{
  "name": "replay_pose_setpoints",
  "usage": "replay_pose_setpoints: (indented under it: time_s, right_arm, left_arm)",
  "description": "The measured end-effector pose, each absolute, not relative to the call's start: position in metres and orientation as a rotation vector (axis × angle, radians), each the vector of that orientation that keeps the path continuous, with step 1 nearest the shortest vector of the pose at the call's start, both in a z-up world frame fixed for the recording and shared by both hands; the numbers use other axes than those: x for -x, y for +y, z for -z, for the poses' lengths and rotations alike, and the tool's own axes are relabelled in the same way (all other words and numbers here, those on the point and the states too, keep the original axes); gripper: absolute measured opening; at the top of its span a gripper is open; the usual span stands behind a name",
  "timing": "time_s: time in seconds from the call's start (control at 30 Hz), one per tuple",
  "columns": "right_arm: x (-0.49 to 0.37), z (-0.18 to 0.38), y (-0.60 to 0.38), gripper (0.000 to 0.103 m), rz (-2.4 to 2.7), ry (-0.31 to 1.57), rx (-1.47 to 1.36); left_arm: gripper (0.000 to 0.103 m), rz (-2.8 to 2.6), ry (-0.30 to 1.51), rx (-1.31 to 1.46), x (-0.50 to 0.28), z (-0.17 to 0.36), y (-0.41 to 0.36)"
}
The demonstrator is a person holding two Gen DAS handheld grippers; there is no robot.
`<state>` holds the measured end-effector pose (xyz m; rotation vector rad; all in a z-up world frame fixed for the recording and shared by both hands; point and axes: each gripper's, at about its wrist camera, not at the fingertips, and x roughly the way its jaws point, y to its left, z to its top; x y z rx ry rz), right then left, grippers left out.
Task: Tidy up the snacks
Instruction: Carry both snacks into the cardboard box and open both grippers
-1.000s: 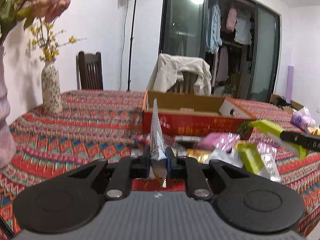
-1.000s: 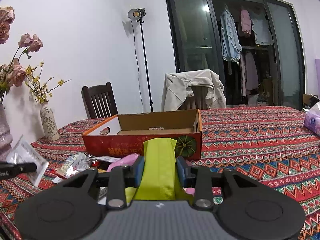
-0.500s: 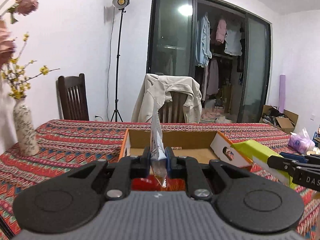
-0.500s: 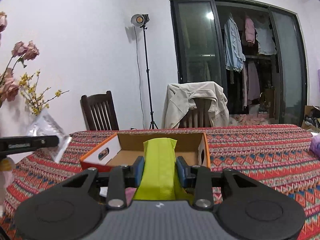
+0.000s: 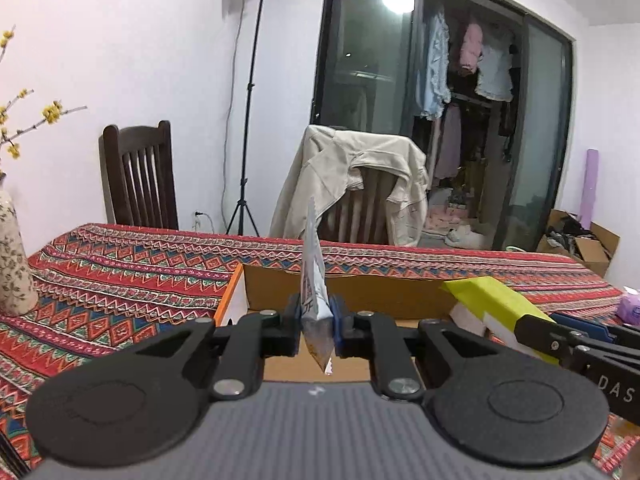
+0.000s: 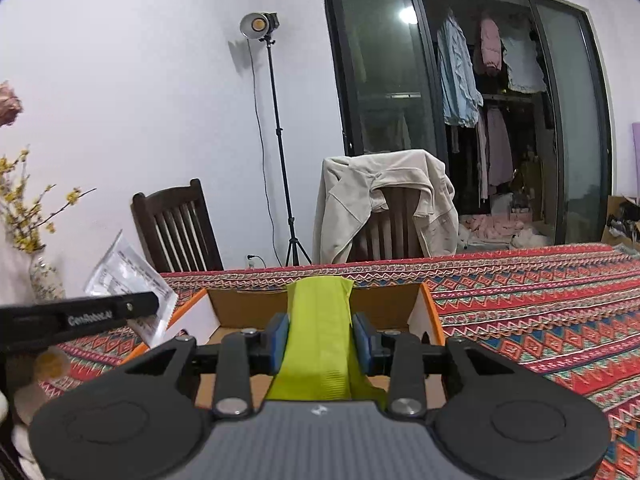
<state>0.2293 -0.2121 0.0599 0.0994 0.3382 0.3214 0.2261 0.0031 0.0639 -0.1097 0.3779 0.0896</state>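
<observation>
Carrying a thin clear-and-white plastic snack sachet [image 5: 314,280] pinched edge-on in the left gripper [image 5: 316,322] and a lime-green snack packet [image 6: 322,340] clamped in the right gripper [image 6: 320,338]; now risen from the pile, hovering over the open orange-edged cardboard box [image 5: 360,292] on the patterned red tablecloth [image 5: 120,264], ready for dropping in.

The room is evenly but rather dimly lit, with a cool violet cast laid over the plain white wall [image 5: 120,60]. A round ceiling light is mirrored as a white glare spot in the dark sliding glass door [image 5: 398,0], and again in the right wrist view [image 6: 408,14]. The round studio lamp on a thin black tripod stand [image 6: 260,24] glows orange, possibly only faintly lit, and a soft shadow is cast beside it. Straight lines are bowed by fisheye distortion, and the corners are darkened. Slight softness is seen throughout; the clear crinkled plastic sachet [image 6: 128,280] is rendered slightly blurred.
</observation>
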Motion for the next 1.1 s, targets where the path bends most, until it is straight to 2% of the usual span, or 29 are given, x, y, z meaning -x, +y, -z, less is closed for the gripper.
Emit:
replay_pose_setpoints:
  time_s: [0.43,0.5,0.53,0.57,0.6,0.63,0.67,0.7,0.73,0.77,0.8,0.83,1.1]
  right_arm:
    - [-0.292,-0.016,-0.221,0.034,-0.323,0.410,-0.182]
    - [-0.292,-0.014,-0.220,0.035,-0.335,0.414,-0.171]
    - [-0.291,-0.012,-0.220,0.035,-0.338,0.416,-0.167]
    - [-0.290,-0.011,-0.220,0.036,-0.335,0.419,-0.164]
    - [-0.290,-0.009,-0.221,0.046,-0.334,0.422,-0.162]
    - [-0.289,-0.009,-0.222,0.065,-0.335,0.424,-0.163]
    - [-0.288,-0.008,-0.224,0.075,-0.333,0.422,-0.167]
    - [-0.287,-0.007,-0.225,0.088,-0.332,0.419,-0.170]
    - [-0.285,-0.007,-0.226,0.092,-0.336,0.414,-0.172]
    - [-0.283,-0.007,-0.227,0.094,-0.342,0.411,-0.174]
    - [-0.282,-0.007,-0.227,0.102,-0.346,0.414,-0.175]
    - [-0.281,-0.006,-0.227,0.103,-0.348,0.416,-0.173]
    - [-0.270,-0.011,-0.222,0.103,-0.360,0.393,-0.135]
  left_arm:
    - [0.016,-0.097,0.444,0.111,-0.270,-0.024,0.013]
    - [0.019,-0.102,0.456,0.115,-0.270,-0.021,0.014]
    - [0.031,-0.101,0.458,0.115,-0.269,-0.020,0.014]
    - [0.048,-0.101,0.451,0.117,-0.267,-0.020,0.014]
    - [0.058,-0.106,0.438,0.117,-0.263,-0.021,0.014]
    - [0.078,-0.114,0.427,0.113,-0.260,-0.022,0.014]
    - [0.092,-0.119,0.414,0.111,-0.258,-0.023,0.014]
    - [0.096,-0.123,0.392,0.108,-0.253,-0.024,0.014]
    - [0.103,-0.121,0.373,0.108,-0.249,-0.026,0.013]
    - [0.103,-0.113,0.360,0.114,-0.246,-0.027,0.014]
    - [0.103,-0.107,0.355,0.122,-0.243,-0.029,0.015]
    - [0.103,-0.103,0.357,0.130,-0.241,-0.030,0.016]
    - [0.103,-0.107,0.362,0.168,-0.229,-0.041,0.023]
